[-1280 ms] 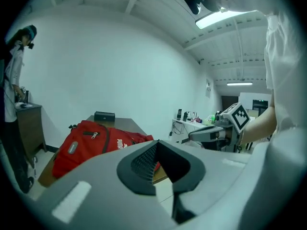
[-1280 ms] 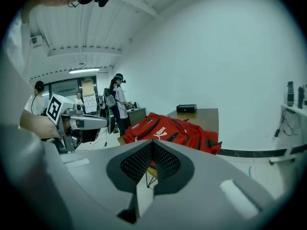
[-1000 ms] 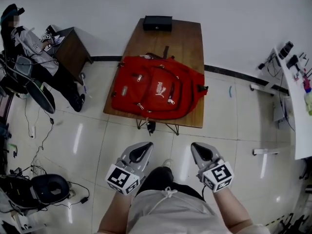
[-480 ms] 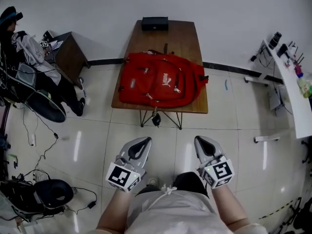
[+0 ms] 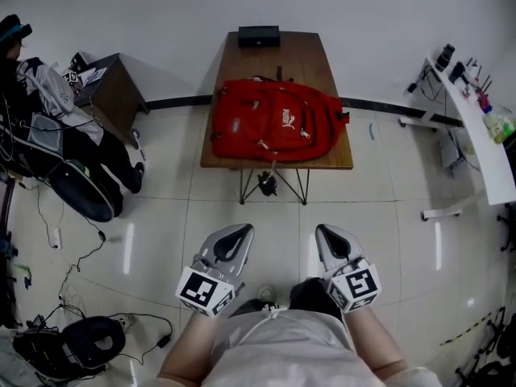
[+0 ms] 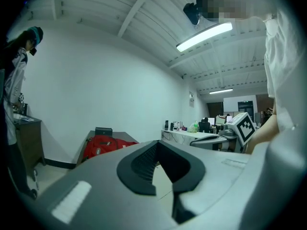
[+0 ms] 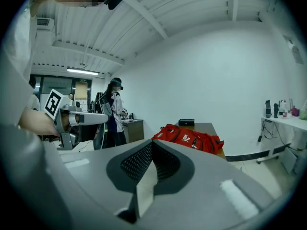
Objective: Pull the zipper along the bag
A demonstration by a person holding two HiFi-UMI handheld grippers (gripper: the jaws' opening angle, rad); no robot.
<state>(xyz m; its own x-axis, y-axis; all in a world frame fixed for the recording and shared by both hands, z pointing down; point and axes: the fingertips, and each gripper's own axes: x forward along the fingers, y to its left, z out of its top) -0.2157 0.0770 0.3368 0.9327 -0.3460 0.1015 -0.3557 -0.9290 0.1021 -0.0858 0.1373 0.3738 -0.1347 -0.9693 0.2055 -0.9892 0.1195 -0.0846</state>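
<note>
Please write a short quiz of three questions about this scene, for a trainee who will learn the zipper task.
1. True or false: the left gripper touches the backpack.
2. Where does the black box stand?
A) on the floor
B) on the far end of the table, beyond the backpack
C) on top of the backpack
3. Fill in the missing word: the right gripper holds ____ between its jaws.

Key: 1 false, both grippers are held near the person's waist, well apart from the table; 2 B; 3 nothing.
</note>
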